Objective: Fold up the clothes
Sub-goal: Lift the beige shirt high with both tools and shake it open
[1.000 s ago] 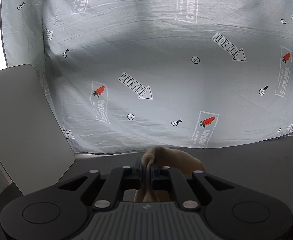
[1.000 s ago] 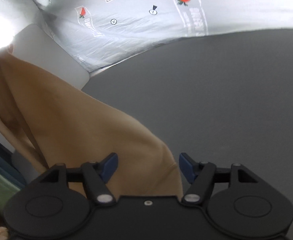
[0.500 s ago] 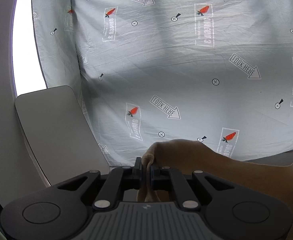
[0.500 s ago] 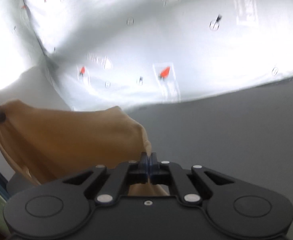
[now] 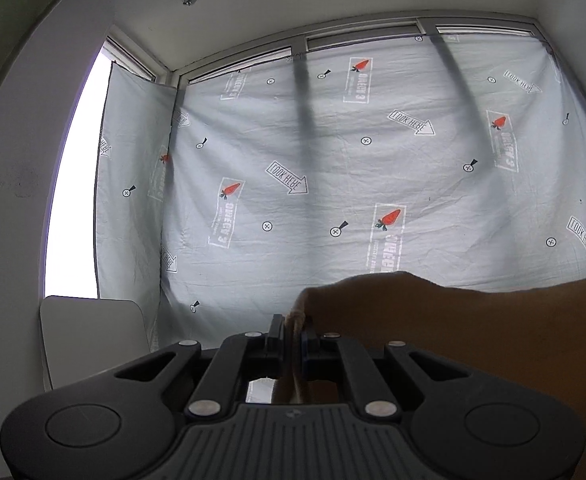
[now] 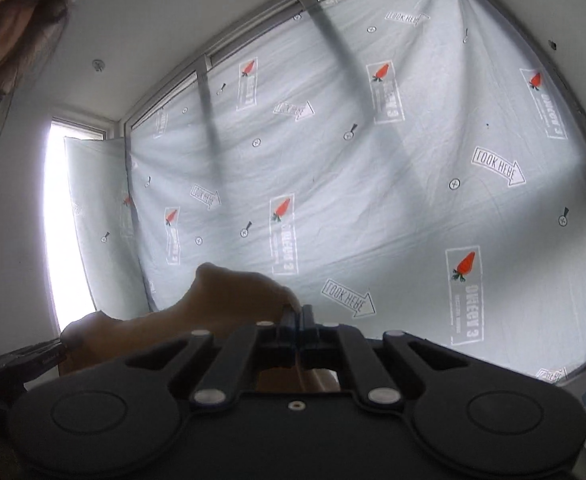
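Note:
A tan garment (image 5: 473, 328) hangs in the air between both grippers. My left gripper (image 5: 292, 330) is shut on one edge of it, and the cloth stretches off to the right in the left wrist view. My right gripper (image 6: 297, 320) is shut on another edge of the same garment (image 6: 221, 300), which stretches left toward the left gripper's tip (image 6: 41, 358) at the frame's left edge. Both cameras point up at the wall; the table is out of view.
A pale sheet printed with carrots and arrows (image 5: 353, 184) covers the window wall ahead. A white chair back (image 5: 93, 340) stands at the lower left. A bright window strip (image 6: 63, 220) is at the left. The person's head (image 6: 9, 8) shows top left.
Both grippers have risen and tilted upward with the garment; the dark table has dropped out of view. The right gripper, open a second ago, closed on the cloth.

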Available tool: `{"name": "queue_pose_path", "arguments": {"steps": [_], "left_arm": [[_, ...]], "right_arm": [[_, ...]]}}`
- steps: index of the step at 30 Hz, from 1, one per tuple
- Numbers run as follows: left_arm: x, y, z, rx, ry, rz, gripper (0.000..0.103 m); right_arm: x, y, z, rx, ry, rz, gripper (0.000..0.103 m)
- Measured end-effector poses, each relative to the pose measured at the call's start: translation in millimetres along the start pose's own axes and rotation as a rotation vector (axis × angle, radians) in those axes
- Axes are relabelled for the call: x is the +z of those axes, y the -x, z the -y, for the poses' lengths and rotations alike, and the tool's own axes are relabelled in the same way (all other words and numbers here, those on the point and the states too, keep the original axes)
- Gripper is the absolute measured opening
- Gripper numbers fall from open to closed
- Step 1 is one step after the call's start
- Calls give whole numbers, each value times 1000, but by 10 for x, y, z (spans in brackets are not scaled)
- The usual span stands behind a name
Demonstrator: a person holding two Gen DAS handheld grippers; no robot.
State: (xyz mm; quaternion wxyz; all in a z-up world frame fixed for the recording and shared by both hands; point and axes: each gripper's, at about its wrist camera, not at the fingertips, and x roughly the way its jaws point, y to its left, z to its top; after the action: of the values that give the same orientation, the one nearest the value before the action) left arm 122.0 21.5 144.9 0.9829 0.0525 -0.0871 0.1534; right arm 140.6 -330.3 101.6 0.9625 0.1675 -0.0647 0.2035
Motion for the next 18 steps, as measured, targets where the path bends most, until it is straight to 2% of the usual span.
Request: {"name": "queue_pose_path", "arguments": {"steps": [5,11,15,18], "left_arm": [[198,204,58,-8,-20,82,9],[431,365,82,6,-44,162,8],[461,305,106,22,-48,159,8],[390,165,137,21,-56,117,9]], "right_arm": [[158,194,-116,-26,108,66,2],[319,319,-136,0,101,154,2],[317,239,-121,15,93,166,2],[248,127,-98,-3,80,143,2]]}}
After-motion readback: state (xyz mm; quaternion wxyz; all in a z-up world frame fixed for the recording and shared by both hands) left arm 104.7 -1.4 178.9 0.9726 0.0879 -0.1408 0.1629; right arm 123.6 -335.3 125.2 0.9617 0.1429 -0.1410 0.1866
